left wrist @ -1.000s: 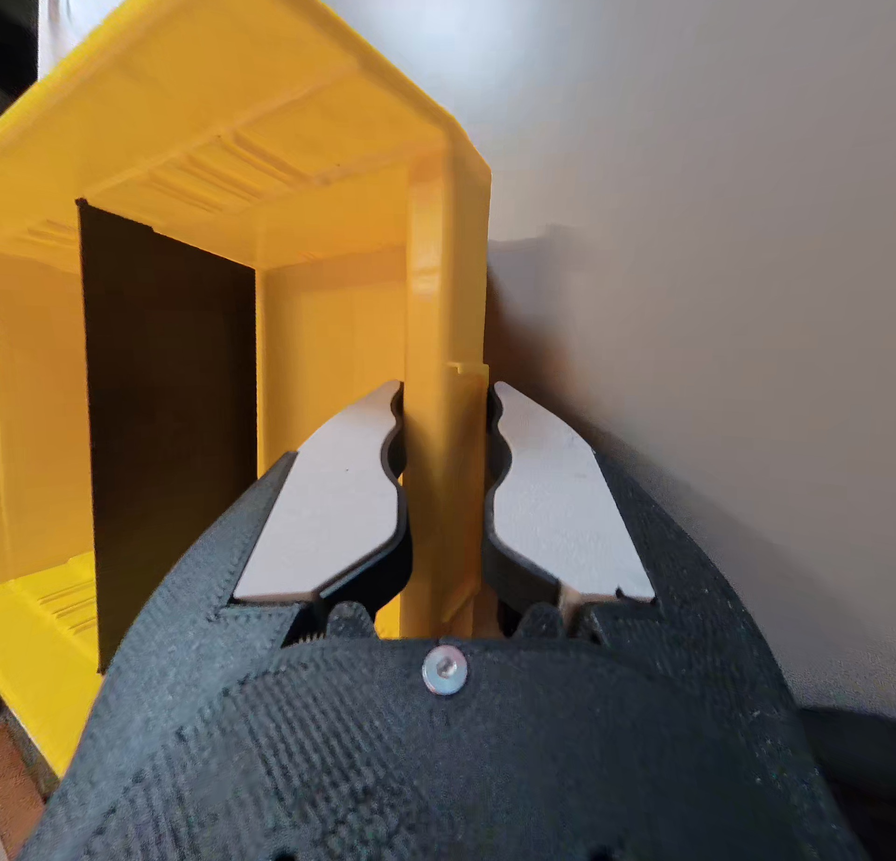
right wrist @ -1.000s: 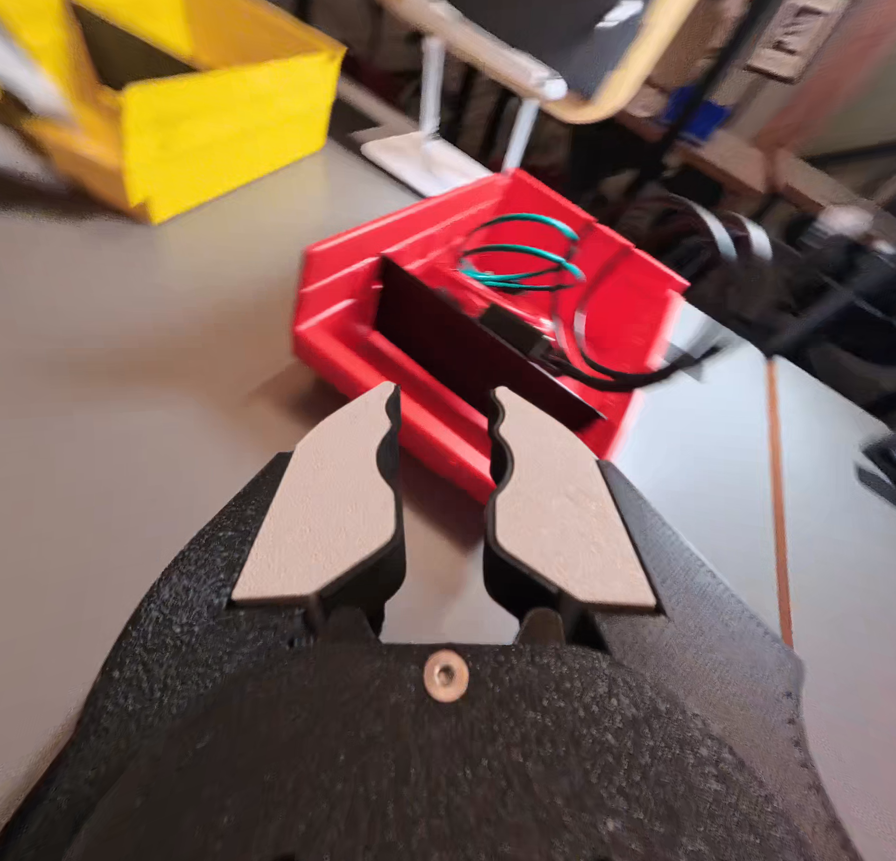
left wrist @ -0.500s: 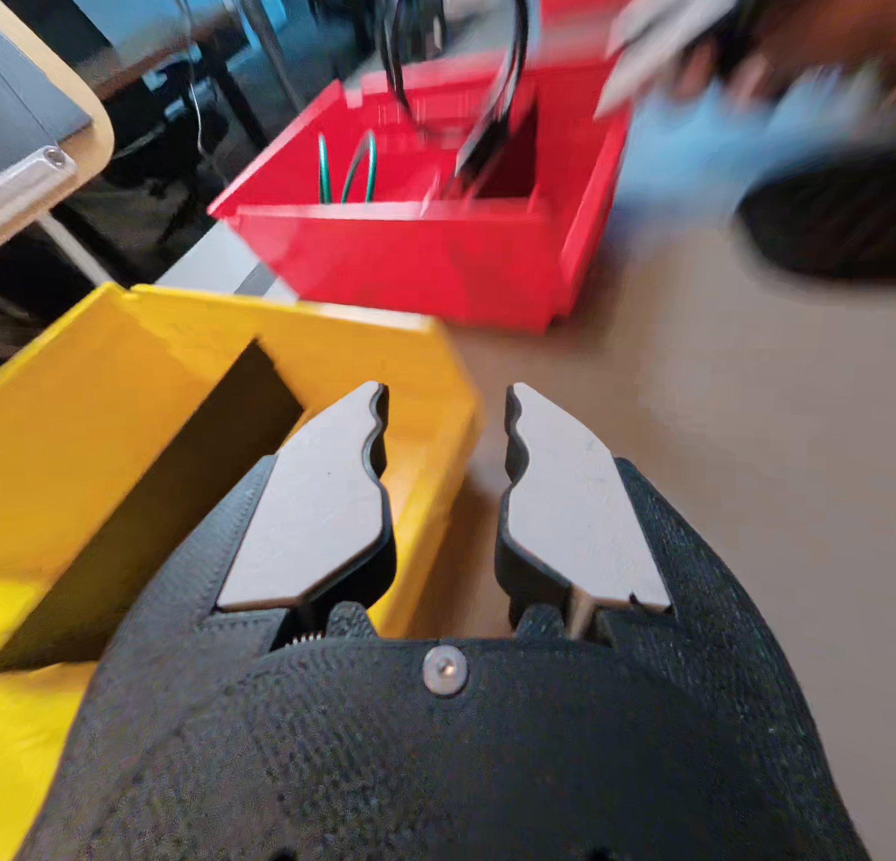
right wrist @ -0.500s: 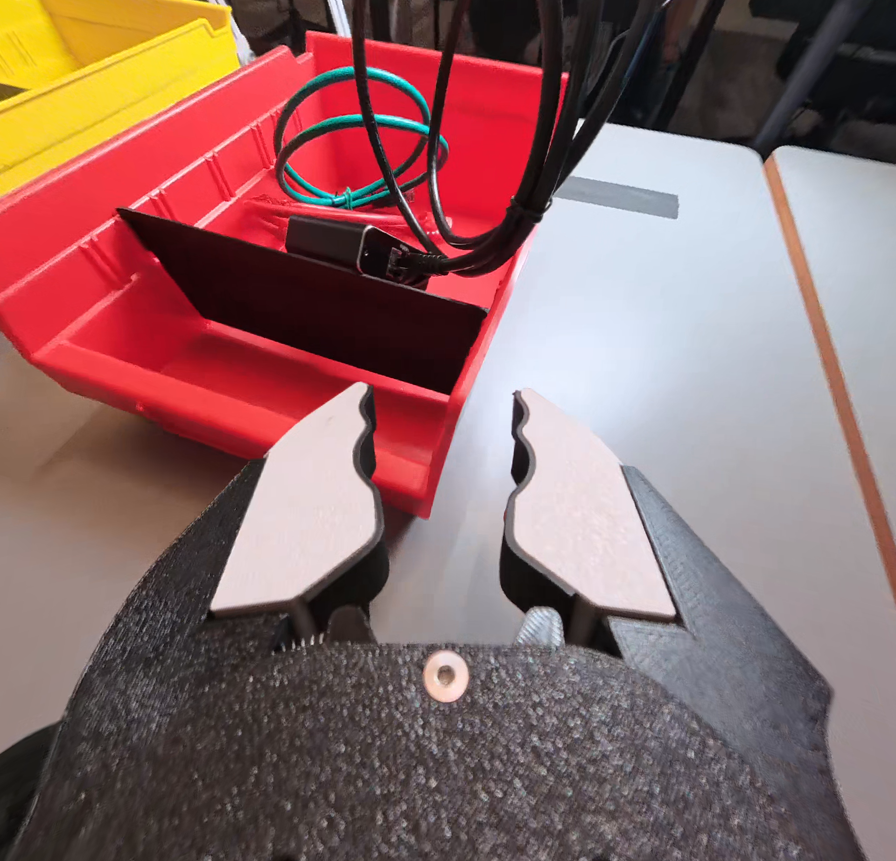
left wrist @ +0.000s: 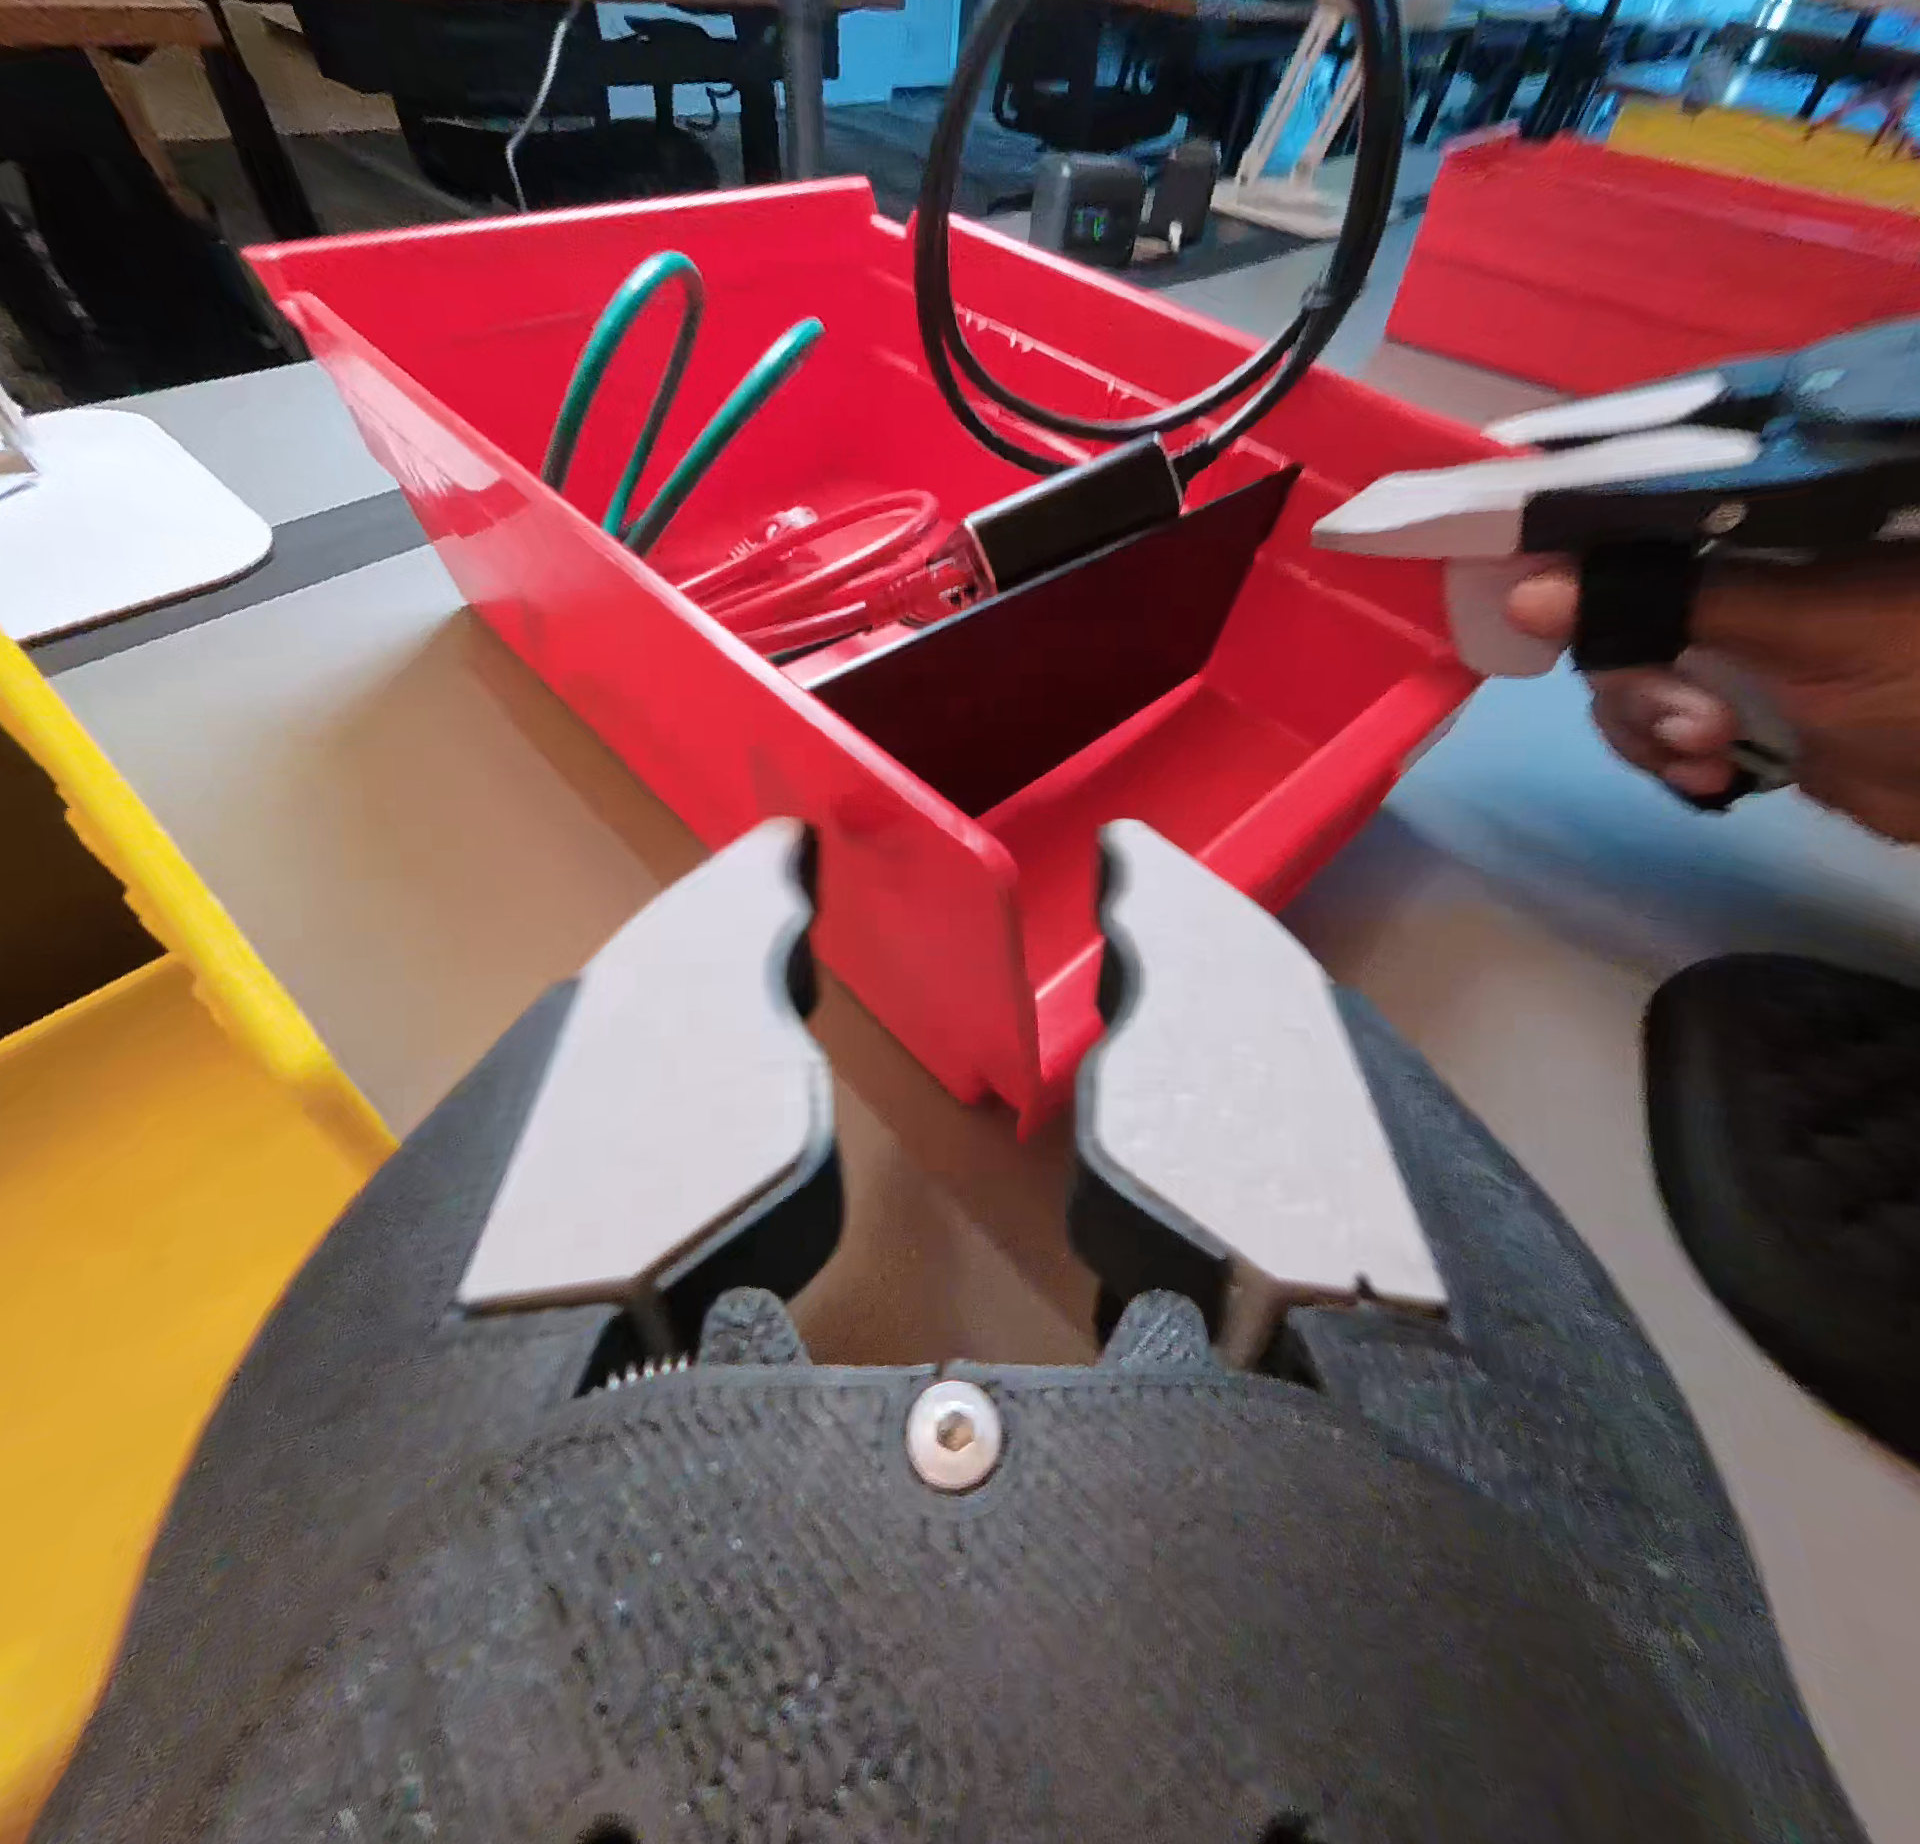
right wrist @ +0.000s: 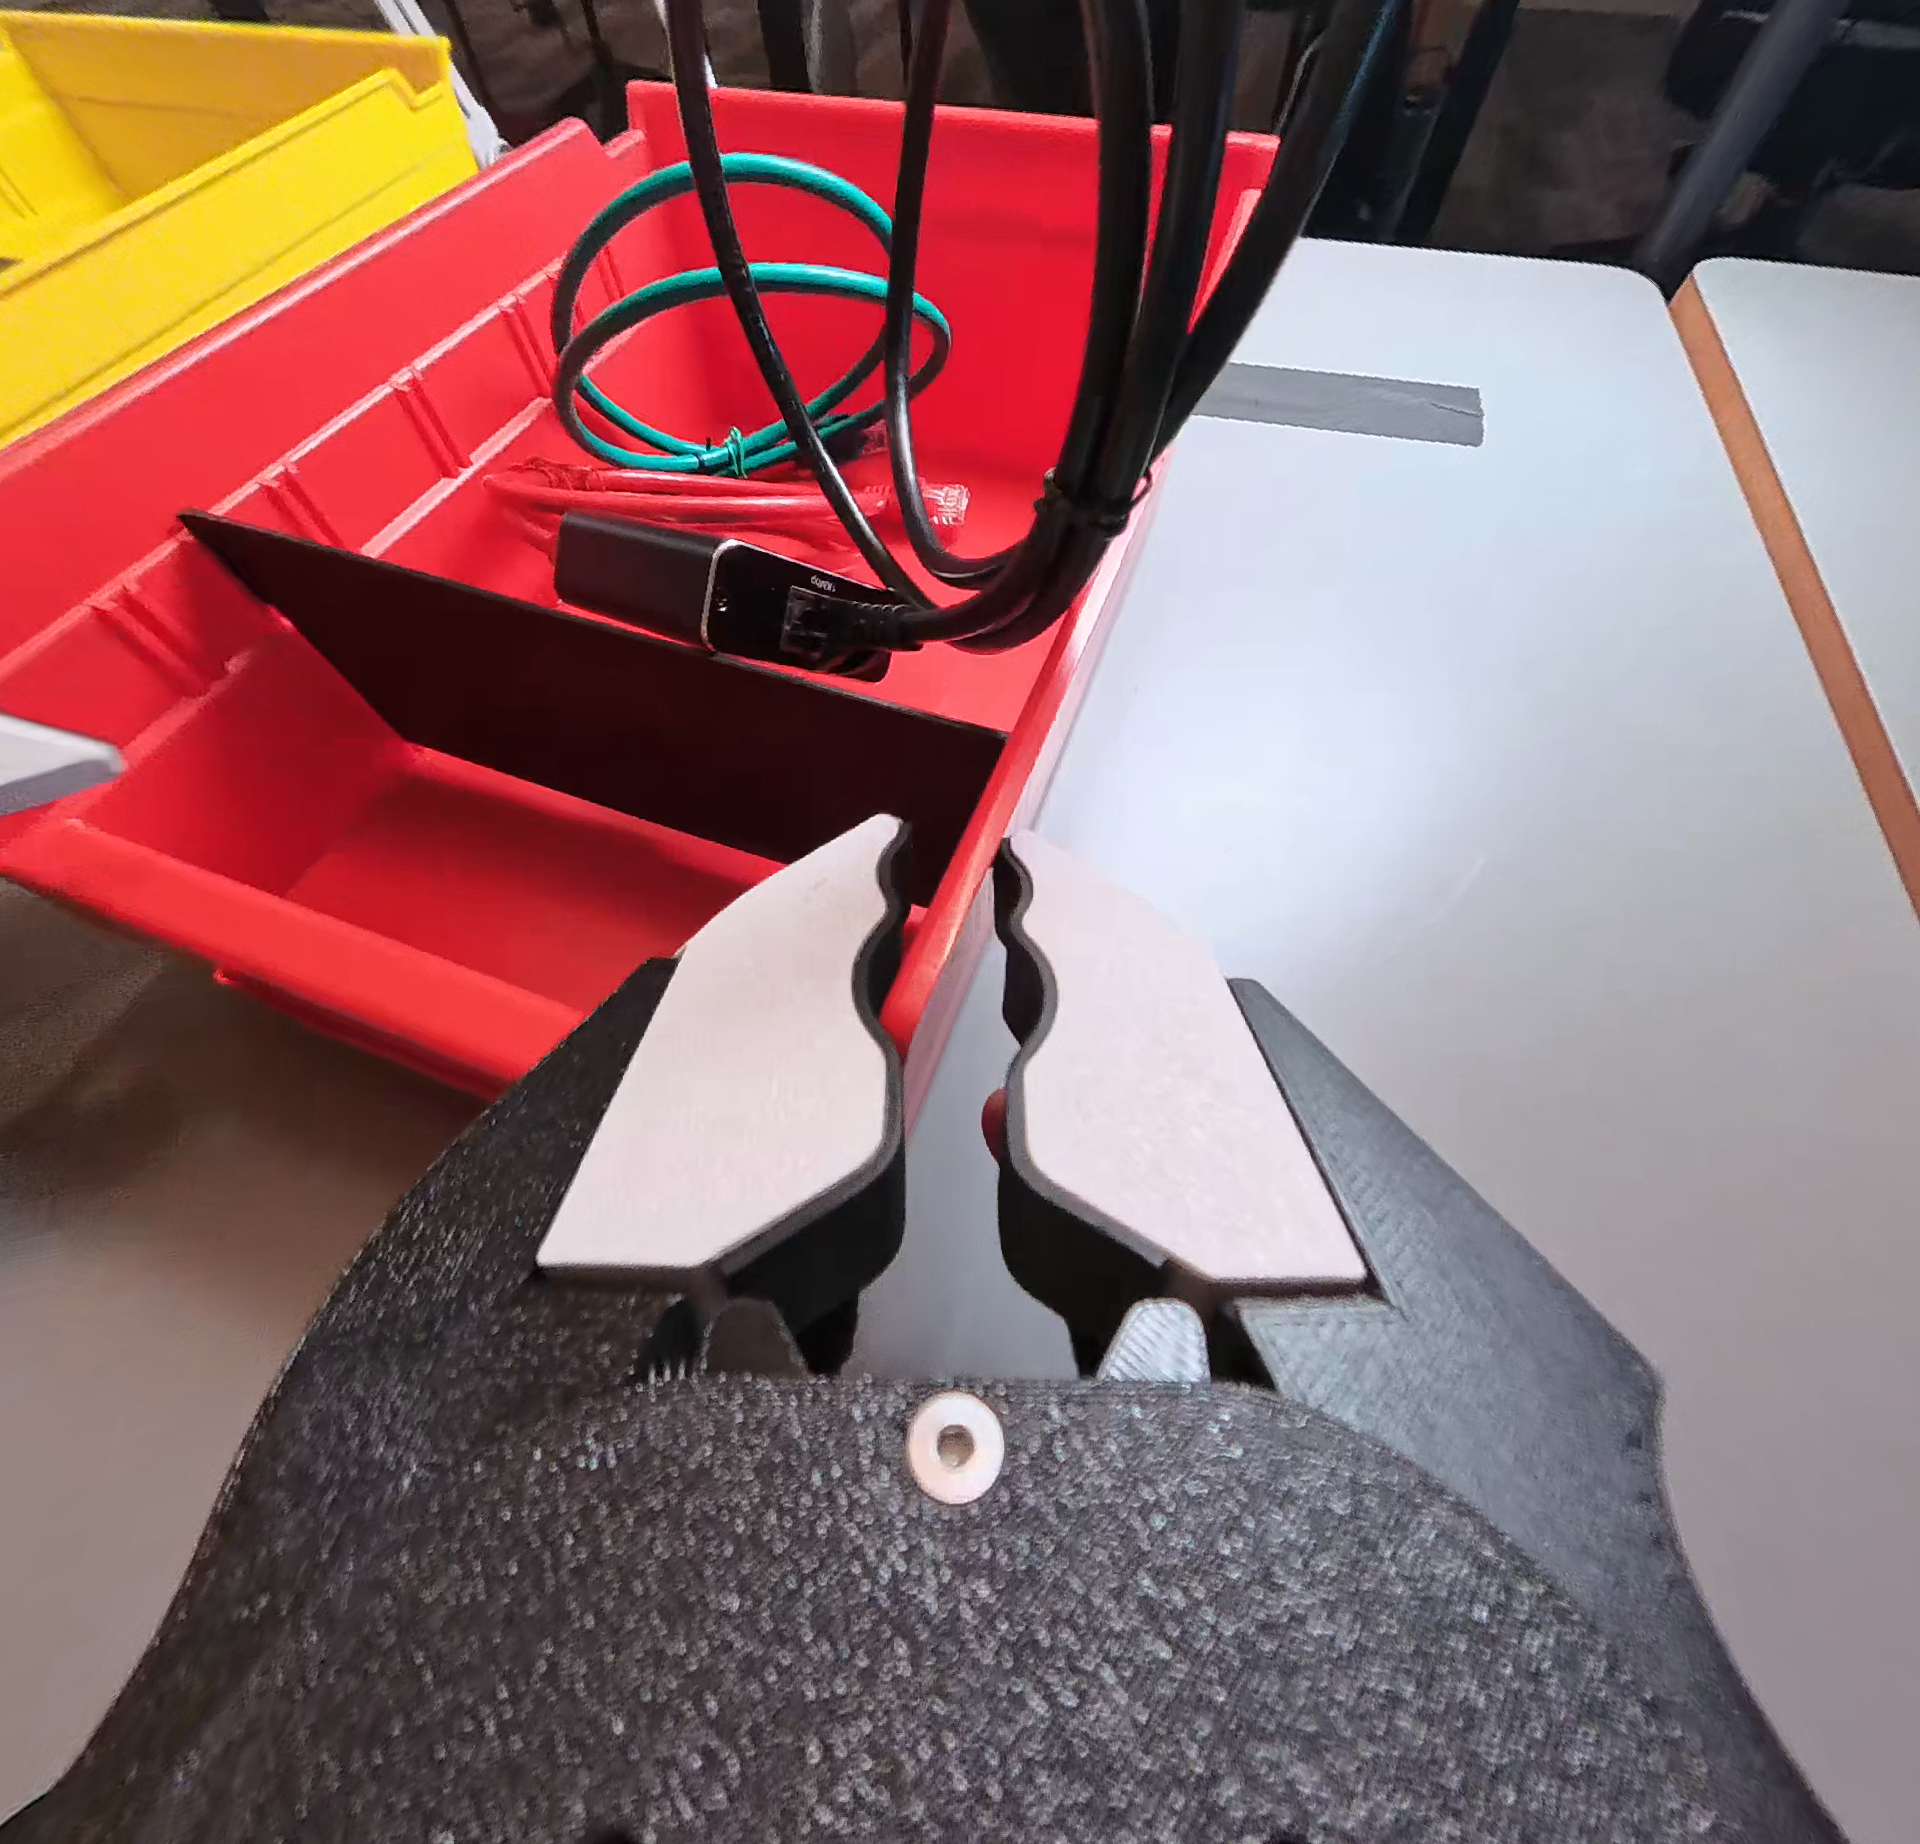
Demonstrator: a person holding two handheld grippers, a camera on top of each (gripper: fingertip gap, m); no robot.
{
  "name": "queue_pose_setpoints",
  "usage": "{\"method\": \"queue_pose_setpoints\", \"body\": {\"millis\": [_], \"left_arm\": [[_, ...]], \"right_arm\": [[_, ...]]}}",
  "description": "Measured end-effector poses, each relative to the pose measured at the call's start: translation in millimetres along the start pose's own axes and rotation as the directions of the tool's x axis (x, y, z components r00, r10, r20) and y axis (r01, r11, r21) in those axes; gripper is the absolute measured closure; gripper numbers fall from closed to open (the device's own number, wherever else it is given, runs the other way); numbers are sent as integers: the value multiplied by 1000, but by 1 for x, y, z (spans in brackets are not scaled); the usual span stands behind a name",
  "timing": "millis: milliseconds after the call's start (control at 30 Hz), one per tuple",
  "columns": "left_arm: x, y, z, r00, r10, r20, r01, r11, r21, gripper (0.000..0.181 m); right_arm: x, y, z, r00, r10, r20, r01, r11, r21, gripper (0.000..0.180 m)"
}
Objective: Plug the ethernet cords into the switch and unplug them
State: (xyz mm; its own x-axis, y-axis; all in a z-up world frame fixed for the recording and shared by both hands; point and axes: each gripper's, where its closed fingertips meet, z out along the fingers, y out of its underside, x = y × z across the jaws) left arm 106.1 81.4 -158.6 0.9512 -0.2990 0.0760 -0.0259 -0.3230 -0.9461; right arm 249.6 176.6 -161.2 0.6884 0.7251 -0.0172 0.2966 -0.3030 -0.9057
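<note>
A red bin (left wrist: 665, 672) sits on the grey table. Behind its black divider (left wrist: 1039, 651) lie a small black switch (left wrist: 1070, 511), a coiled green cord (left wrist: 623, 381) and a red cord (left wrist: 821, 568). A black cable (left wrist: 1351, 184) is plugged into the switch and loops upward. My left gripper (left wrist: 954, 859) is open, with the bin's near corner showing between its fingers. My right gripper (right wrist: 951, 849) is shut on the red bin's (right wrist: 260, 568) right wall. The right wrist view also shows the switch (right wrist: 665, 573), green cord (right wrist: 748, 288), red cord (right wrist: 707, 490) and cable (right wrist: 1091, 236).
A yellow bin (left wrist: 156, 1171) stands close on the left; it also shows in the right wrist view (right wrist: 208, 153). A second red bin (left wrist: 1642, 267) sits at the far right. A white flat base (left wrist: 104, 516) lies far left. Grey tape (right wrist: 1351, 407) and a table seam (right wrist: 1808, 568) are to the right.
My left gripper let go of the yellow bin's wall, opened and swung over to the red bin. My right gripper moved to the red bin's right wall and closed on it.
</note>
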Motion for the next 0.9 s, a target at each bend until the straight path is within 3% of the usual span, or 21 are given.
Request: {"method": "queue_pose_setpoints", "body": {"millis": [100, 267, 400, 600, 900], "left_arm": [[-7, 4, -2, 982, 159, 99, -157, 987, -27, 151], [5, 3, -25, 983, 167, 76, -164, 986, -37, 154], [18, -19, -56, 969, 233, 87, -237, 971, 34, 156], [-1, -69, -130, 951, 233, 205, -269, 947, 173, 159], [-87, -85, -272, 854, 129, 504, -276, 934, 229, 164]], "right_arm": [[-6, 1, -7, 1000, -18, 0, 18, 1000, -3, 164], [-23, 5, -35, 1000, -10, -22, 10, 999, 34, 164], [-40, -15, -72, 999, -8, -54, 15, 989, 147, 164], [-104, -69, -95, 997, -74, 10, 68, 954, 293, 159], [-253, -131, -50, 952, -172, 251, 70, 927, 370, 158]]}}
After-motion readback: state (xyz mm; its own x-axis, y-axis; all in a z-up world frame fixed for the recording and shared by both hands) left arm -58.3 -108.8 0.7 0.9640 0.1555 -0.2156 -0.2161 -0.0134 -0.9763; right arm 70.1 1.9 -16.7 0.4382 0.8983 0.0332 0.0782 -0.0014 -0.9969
